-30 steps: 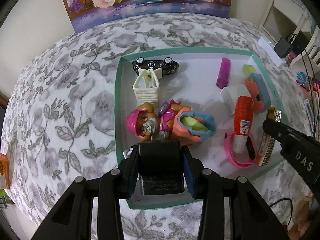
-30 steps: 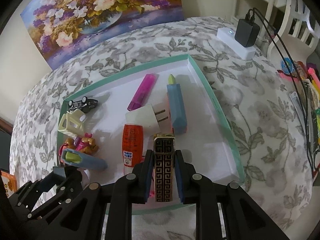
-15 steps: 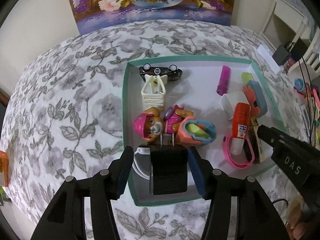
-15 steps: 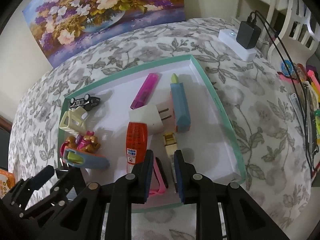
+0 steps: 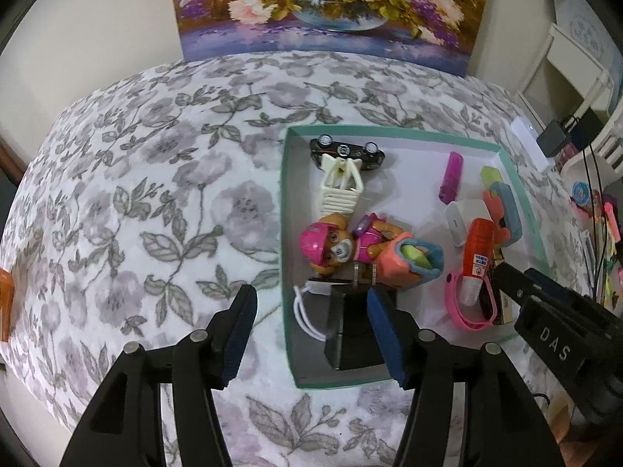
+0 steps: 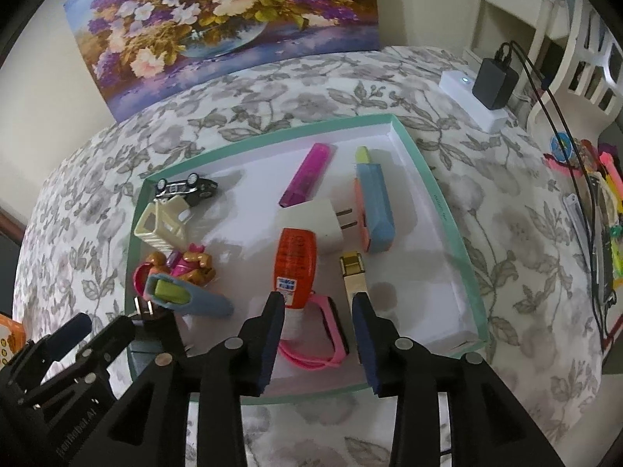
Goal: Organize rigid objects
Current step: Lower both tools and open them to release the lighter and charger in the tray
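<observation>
Black charger (image 5: 352, 327) lies flat in the near left corner of the green-rimmed tray (image 5: 283, 233), prongs toward the pup figure (image 5: 338, 243), a white cord loop (image 5: 305, 317) just beside it. My left gripper (image 5: 309, 336) hangs over it, jaws opening, pads clear of it; the left pad sits over the bedspread outside the tray wall. Gold patterned lighter (image 6: 352, 270) lies on the tray floor by the orange glue bottle (image 6: 296, 268) and the pink wristband (image 6: 323, 334). My right gripper (image 6: 317, 344) is above them, jaws opening, nothing pressed between the pads; the lighter's near end runs under the right pad, so contact there I cannot tell. White plug adapter (image 6: 311, 225) touches the glue bottle's top, prongs toward the blue-and-orange highlighter (image 6: 375, 210). Magenta lighter (image 6: 307, 175) lies apart, farther back. Second highlighter (image 6: 183, 295), cap off, leans on the pup figure. Cream toy basket (image 6: 163, 223) and black toy car (image 6: 187, 188), on its side, sit in the far left corner. Tray rests on a floral bedspread (image 5: 136, 194); a flower painting (image 6: 222, 19) stands behind. White power strip (image 6: 473, 99) with a black adapter sits at the far right.
</observation>
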Tool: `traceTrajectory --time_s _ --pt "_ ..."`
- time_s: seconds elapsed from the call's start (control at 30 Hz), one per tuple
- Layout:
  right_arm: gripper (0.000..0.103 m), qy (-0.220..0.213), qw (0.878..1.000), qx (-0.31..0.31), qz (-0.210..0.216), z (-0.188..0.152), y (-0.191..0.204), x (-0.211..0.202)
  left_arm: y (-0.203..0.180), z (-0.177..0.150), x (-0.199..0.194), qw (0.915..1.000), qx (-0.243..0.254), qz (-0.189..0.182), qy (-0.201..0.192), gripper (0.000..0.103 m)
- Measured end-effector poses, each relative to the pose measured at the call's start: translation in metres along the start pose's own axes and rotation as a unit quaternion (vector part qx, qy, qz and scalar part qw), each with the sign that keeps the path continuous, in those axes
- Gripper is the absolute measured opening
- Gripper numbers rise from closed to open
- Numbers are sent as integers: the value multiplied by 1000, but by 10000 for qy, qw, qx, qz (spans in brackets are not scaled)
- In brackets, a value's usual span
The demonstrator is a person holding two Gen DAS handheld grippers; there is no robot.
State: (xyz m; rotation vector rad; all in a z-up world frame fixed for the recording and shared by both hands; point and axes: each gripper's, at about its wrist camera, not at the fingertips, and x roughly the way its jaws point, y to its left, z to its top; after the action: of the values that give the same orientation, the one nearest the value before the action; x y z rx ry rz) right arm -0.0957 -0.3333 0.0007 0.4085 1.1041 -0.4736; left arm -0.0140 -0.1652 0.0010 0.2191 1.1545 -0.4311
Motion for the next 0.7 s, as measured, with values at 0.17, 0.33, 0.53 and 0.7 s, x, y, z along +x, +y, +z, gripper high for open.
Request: traceTrajectory --time_s 0.17,0.33,0.53,0.7 --pt "51 -28 9999 -81 52 -6 8 -4 14 0 -3 9997 -239 35 -44 72" --pt "59 -45 9997 -220 75 -13 20 -8 31 -1 -3 9987 -420 285 -52 83" --pt "68 -25 9993 -368 52 -21 32 -8 48 -7 0 9972 -593 458 33 85" --pt "78 -16 9989 -461 36 -27 39 -8 60 -11 1 9958 -729 557 60 96"
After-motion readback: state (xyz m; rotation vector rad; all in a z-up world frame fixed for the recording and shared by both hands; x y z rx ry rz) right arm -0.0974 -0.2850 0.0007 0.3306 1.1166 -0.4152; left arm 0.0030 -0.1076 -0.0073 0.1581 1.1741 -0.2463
